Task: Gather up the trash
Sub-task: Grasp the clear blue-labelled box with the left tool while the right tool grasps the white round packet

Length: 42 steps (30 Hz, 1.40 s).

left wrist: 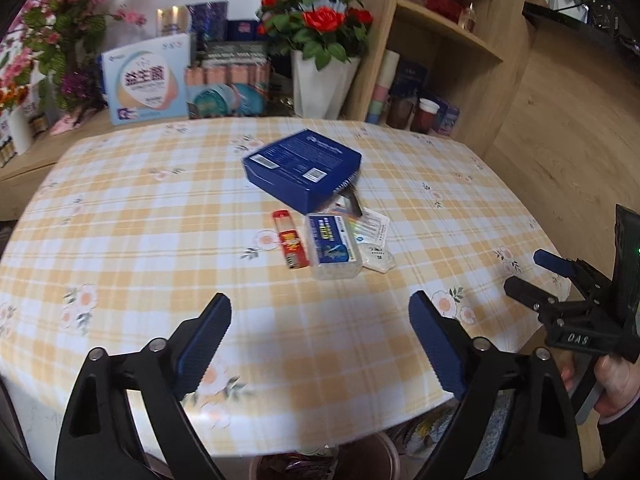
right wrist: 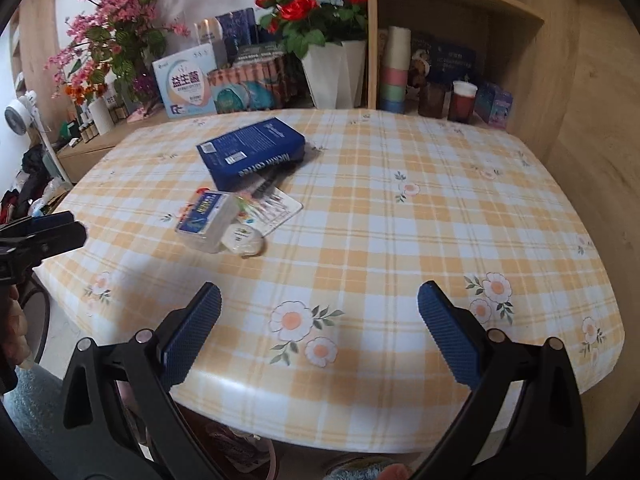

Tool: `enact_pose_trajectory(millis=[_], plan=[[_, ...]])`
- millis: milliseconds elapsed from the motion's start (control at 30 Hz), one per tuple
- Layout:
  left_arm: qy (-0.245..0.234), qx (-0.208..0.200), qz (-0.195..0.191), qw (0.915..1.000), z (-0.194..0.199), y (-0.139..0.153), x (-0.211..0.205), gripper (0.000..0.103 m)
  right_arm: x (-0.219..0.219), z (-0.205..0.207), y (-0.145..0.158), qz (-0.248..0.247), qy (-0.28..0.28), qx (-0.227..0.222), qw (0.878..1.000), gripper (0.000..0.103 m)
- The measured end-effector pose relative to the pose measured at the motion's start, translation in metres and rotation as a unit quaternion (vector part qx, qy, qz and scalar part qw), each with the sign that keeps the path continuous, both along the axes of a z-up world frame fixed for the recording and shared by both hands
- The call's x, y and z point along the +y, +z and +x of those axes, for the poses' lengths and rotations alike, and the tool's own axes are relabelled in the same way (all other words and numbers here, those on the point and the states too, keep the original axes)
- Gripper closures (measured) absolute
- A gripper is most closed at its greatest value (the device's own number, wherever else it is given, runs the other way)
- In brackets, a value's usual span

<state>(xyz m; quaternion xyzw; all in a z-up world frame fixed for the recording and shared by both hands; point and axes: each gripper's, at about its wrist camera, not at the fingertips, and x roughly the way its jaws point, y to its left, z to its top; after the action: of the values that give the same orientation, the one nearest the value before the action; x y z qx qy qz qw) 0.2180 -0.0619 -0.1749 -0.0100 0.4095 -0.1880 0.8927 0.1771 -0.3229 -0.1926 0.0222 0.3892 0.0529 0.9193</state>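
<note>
Checked yellow-and-white floral bench carries our trash.
Our left claw and right claw gape empty, near the dark blue cardboard box.

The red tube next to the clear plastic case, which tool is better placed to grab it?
Probably left: the red tube lies almost straight ahead of the open left tool; the right tool's view barely shows it.
</note>
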Motion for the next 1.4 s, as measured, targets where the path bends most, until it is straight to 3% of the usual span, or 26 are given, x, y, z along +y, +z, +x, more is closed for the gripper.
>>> enact_pose_trajectory(millis=[400,533,667,900,1100,1400], plan=[[-0.012,0.057,0.027,0.9979,0.094,-0.058,-0.057,0.027,-0.022,0.046,-0.039,0.028,-0.008,0.038,0.999,0.006],[-0.012,0.064,0.048,0.9967,0.111,-0.070,-0.069,0.028,-0.019,0.055,-0.046,0.029,0.002,0.046,0.999,0.006],[0.002,0.066,0.074,0.9951,0.121,-0.080,-0.075,0.035,-0.014,0.061,-0.051,0.030,0.014,0.051,0.998,0.006],[-0.019,0.050,0.097,0.9939,0.126,-0.082,-0.083,0.042,-0.004,0.068,-0.055,0.029,0.037,0.058,0.997,0.008],[-0.031,0.045,0.079,0.9954,0.119,-0.076,-0.074,0.048,0.009,0.076,-0.057,0.025,0.065,0.065,0.995,0.018],[0.013,0.036,0.011,0.9992,0.095,-0.040,-0.009,0.048,0.060,0.108,-0.060,0.014,0.140,0.074,0.987,0.030]])
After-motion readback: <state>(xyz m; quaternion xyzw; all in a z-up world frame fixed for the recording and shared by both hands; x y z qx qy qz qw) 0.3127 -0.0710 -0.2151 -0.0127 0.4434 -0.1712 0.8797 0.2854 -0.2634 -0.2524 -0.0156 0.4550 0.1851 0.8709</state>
